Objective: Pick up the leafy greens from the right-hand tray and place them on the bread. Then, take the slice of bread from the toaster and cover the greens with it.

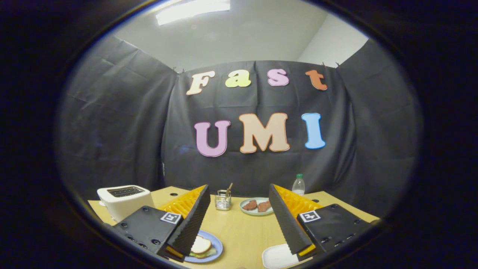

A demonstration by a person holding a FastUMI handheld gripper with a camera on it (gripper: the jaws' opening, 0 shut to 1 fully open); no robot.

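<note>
Sandwich (201, 247) seemingly under spread jaws' left finger.

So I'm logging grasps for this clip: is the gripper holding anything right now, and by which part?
Nothing is held. The gripper is open, its fingers spread wide above the table, with only bare tabletop between them. The sandwich lies on its blue plate, untouched.
</note>
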